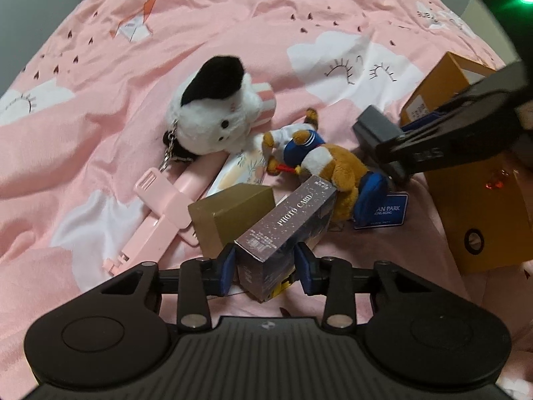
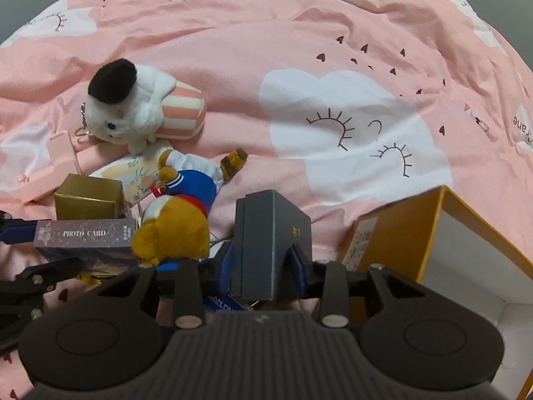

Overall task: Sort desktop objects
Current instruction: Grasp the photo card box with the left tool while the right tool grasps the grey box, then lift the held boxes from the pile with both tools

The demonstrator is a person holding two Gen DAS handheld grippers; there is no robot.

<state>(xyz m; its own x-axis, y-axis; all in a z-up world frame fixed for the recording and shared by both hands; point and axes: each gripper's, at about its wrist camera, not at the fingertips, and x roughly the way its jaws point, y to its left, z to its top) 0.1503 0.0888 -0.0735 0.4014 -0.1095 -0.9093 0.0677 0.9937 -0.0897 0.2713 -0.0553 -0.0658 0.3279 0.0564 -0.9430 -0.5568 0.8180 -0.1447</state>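
With both tongs clamped, left gripper (image 1: pixel 265 264) on photo-card box (image 1: pixel 286 223), right gripper (image 2: pixel 263 263) on grey box (image 2: pixel 271 240) beside orange box (image 2: pixel 399 230), barely started: plushes (image 1: pixel 213 113), gold box (image 1: pixel 230 213), pink clip (image 1: pixel 160 213) unsorted on bedspread (image 1: pixel 100 133).

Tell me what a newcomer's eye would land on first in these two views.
First, both grippers closed on boxes: the left gripper on the PHOTO CARD box, the right gripper on a dark grey box beside it. Behind them on the pink cloud-print bedspread lie a white plush with a black cap and a brown plush in blue and white, while an open orange box stands at the right.
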